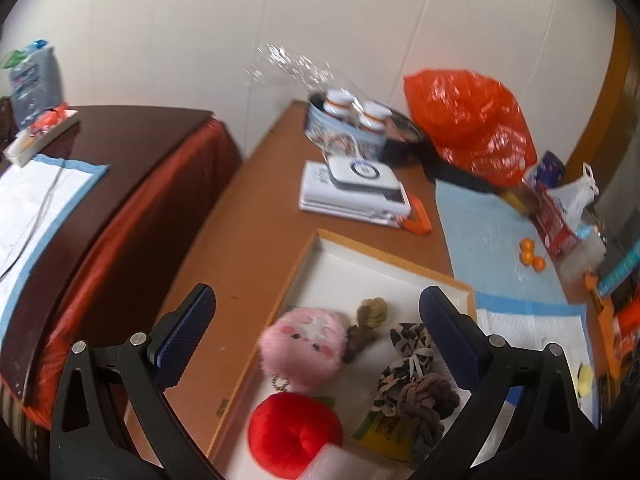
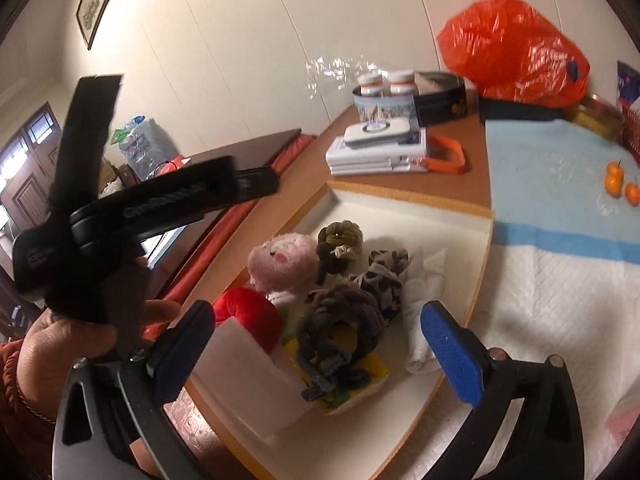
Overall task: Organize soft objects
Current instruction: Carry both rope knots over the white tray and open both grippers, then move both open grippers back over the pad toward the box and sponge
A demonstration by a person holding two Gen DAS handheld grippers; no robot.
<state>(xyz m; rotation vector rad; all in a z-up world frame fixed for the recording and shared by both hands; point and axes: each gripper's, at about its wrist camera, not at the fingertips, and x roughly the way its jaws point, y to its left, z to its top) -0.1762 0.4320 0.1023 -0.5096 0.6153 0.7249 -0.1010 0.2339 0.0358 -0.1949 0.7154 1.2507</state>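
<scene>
A shallow white tray [image 1: 360, 276] [image 2: 400, 216] with a tan rim lies on the brown table. In it lie a pink plush [image 1: 304, 344] [image 2: 284, 260], a red plush [image 1: 292, 432] [image 2: 244, 312], an olive knotted rope toy [image 1: 370, 312] [image 2: 340, 236], a leopard-print fabric bow [image 1: 408, 348] [image 2: 388, 276], a grey-brown rope knot [image 1: 428, 404] [image 2: 336, 324] and a white foam block [image 2: 248, 380]. My left gripper [image 1: 316, 332] is open above the tray, holding nothing. My right gripper [image 2: 316, 348] is open over the rope knot, holding nothing.
Stacked white boxes [image 1: 352, 196] [image 2: 376, 152], a tin with jars [image 1: 348, 124], an orange bag [image 1: 472, 120] [image 2: 516, 48] and small oranges [image 1: 532, 258] [image 2: 616, 180] sit behind the tray. A blue-and-white quilted pad [image 2: 560, 280] lies right. A dark table [image 1: 120, 140] stands left.
</scene>
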